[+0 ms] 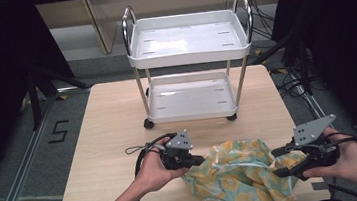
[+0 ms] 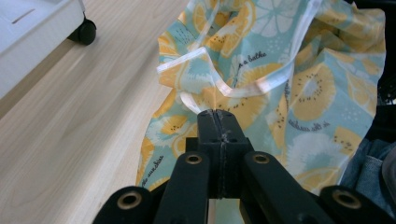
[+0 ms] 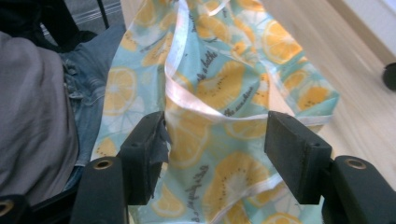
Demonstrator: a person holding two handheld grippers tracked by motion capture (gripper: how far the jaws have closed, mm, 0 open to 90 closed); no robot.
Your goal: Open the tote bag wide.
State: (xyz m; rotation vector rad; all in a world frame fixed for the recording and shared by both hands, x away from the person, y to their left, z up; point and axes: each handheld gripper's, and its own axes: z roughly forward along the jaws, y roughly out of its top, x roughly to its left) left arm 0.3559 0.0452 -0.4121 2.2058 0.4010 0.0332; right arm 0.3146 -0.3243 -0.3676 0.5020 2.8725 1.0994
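Cloth with orange slices and a light blue ground lies bunched up on the wooden table, at about 5 o'clock in the high view, close to the near edge and hanging a little over it. It has white ribbon edging that loops across the folds. The left tool sits at about 7 o'clock in the high view, held in the person's left hand, and its tip touches the left side of the cloth. In the left gripper view its two black jaws are pressed tight together, and they pinch a bit of the cloth right at the white edging. The right tool is at about 4 o'clock in the high view, held in the right hand, at the right side of the cloth. In the right gripper view its jaws stand wide apart, with the cloth and a strip of white edging lying between them, but the pads do not squeeze it. The left pad looks like it just touches a fold. A small white cart with two trays and black wheels stands at 12 o'clock, at the far edge of the table, well apart from the cloth. The person's blue jeans show below the cloth in the right gripper view.
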